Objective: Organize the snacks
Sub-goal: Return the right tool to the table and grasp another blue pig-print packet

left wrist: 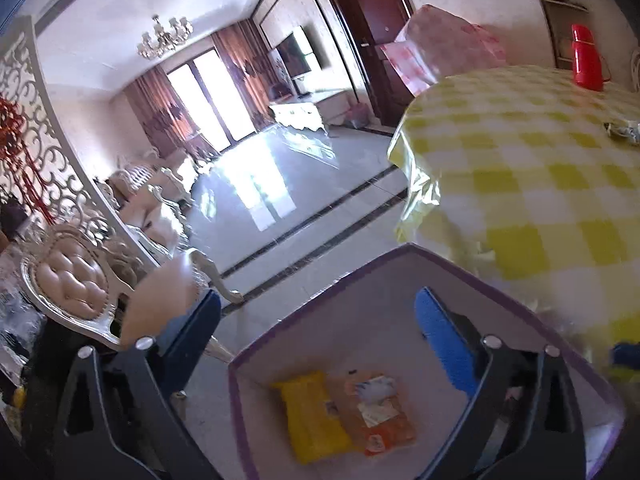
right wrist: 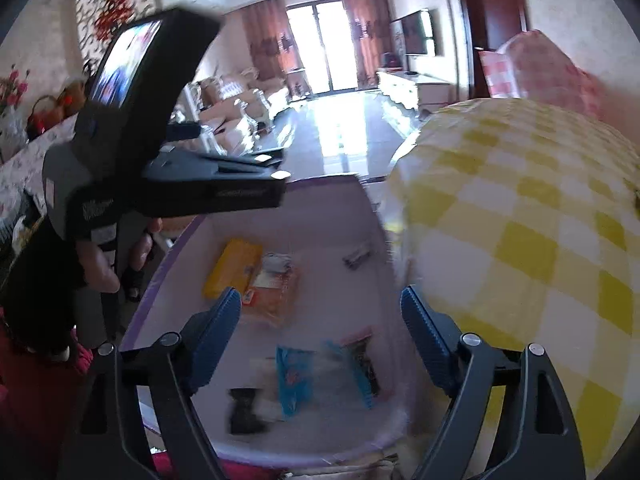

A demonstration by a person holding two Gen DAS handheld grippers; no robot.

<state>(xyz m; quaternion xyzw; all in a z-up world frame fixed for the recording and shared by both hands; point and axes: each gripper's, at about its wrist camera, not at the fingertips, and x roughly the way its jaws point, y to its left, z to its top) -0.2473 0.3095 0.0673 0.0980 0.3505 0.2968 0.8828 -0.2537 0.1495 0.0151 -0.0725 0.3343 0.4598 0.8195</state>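
A white box with a purple rim (left wrist: 348,276) (right wrist: 172,248) sits beside the yellow-checked table (left wrist: 540,184) (right wrist: 520,220). Inside lie a yellow snack pack (left wrist: 312,416) (right wrist: 232,268), an orange pack (left wrist: 376,412) (right wrist: 276,288), a blue packet (right wrist: 294,376), a dark packet (right wrist: 364,364) and small dark pieces (right wrist: 244,408). My left gripper (left wrist: 320,324) is open and empty over the box. It also shows in the right wrist view, held by a hand (right wrist: 224,188). My right gripper (right wrist: 320,320) is open and empty above the box.
A red thermos (left wrist: 586,58) and a small wrapped snack (left wrist: 624,130) stand on the table. A pink-covered chair (left wrist: 440,44) (right wrist: 540,68) is behind it. An upholstered chair (left wrist: 76,284) stands at left. Shiny floor (left wrist: 288,184) stretches toward sofas and windows.
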